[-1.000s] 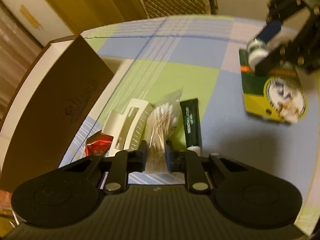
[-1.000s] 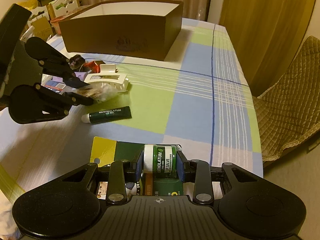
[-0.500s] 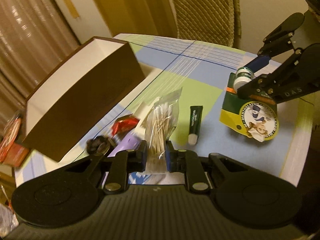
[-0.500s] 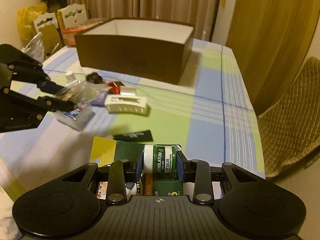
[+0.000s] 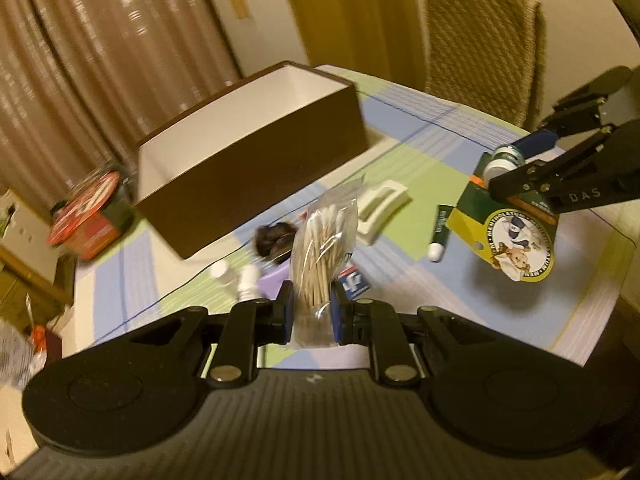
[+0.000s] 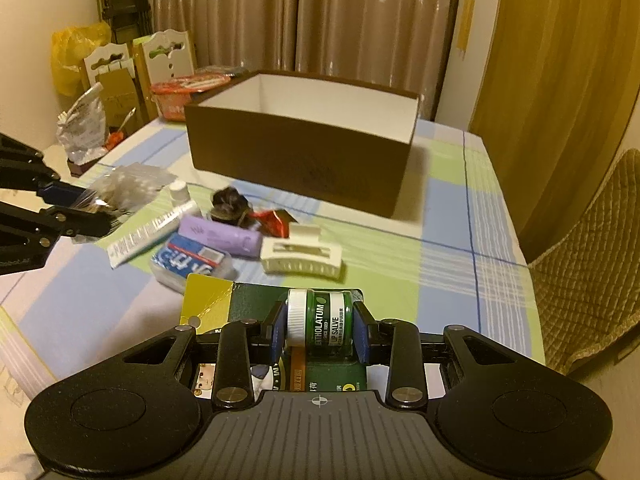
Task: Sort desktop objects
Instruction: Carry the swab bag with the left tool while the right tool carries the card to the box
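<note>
Between the left fingers: the left gripper [image 5: 312,312] is closed on a clear bag of swabs [image 5: 322,248], lifted clear of the table.
Between the right fingers: the right gripper [image 6: 320,330] is clamped on a green salve jar [image 6: 320,322] fixed to its card [image 6: 248,306], also off the table.
Right gripper from the left view: at 2 o'clock, the card hanging below the jar.
Pile on the cloth: from the right view, at 11 o'clock just past the card, lie a blue pack [image 6: 190,260], a white tube [image 6: 150,230], a purple roll [image 6: 220,236], a white clip [image 6: 302,258], a dark hair tie [image 6: 230,204] and a red wrapper [image 6: 276,220], close together, some touching.
Green tube [image 5: 440,226]: seen only from the left view, at 1 o'clock on the table, beside the hanging card.
Box [image 6: 304,152]: brown, open-topped, at 12 o'clock beyond the pile; the white inside walls show nothing, though the floor is hidden.
Done: apparently little; nothing visible in the box.
In hand: two items lifted, likely bound for the box.
Left: both drops, then the pile and green tube.
</note>
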The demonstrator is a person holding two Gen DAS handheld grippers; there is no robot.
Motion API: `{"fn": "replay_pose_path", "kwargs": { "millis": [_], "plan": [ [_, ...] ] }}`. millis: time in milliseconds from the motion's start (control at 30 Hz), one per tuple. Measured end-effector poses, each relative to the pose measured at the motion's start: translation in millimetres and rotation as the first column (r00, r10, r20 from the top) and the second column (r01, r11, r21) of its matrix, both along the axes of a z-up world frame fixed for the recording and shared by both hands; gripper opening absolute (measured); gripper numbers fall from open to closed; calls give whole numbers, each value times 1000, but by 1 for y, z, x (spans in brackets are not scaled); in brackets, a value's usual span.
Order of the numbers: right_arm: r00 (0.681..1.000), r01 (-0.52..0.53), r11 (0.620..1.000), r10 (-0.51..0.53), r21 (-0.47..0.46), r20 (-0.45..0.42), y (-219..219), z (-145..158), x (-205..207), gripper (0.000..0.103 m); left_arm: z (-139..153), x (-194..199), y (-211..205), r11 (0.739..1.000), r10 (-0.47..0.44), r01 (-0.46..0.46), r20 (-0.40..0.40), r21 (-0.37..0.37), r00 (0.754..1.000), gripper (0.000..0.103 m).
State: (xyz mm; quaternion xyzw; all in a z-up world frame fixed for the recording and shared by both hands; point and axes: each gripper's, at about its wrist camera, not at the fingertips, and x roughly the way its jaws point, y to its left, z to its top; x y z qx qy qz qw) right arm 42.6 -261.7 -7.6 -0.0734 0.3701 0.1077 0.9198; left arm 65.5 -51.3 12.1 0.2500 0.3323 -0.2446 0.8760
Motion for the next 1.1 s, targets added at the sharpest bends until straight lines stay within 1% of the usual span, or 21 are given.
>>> {"fn": "replay_pose_path", "kwargs": {
  "millis": [133,267,467,700,900,1100],
  "plan": [
    [1000,-8,1000,8,-5,26,12,9,3,33,8,1,18,999,47,-47,7,-21,999,15],
    [999,-11,1000,12,-13,52,24,18,6,33,18,1,34,997,69,-68,25,-32,997,15],
    [997,5,1000,-3,-20,83,40,31,8,33,30,4,54,996,80,-79,46,-41,996,15],
    [995,25,999,-22,-30,93,46,45,17,33,35,15,60,996,76,-73,58,-49,995,15],
    [995,-4,999,7,-33,104,44,53,56,33,34,45,54,993,105,-101,57,-68,993,15],
    [993,-8,1000,6,17,119,29,66,121,33,39,91,37,991,127,-124,59,-59,990,15]
  ]
}}
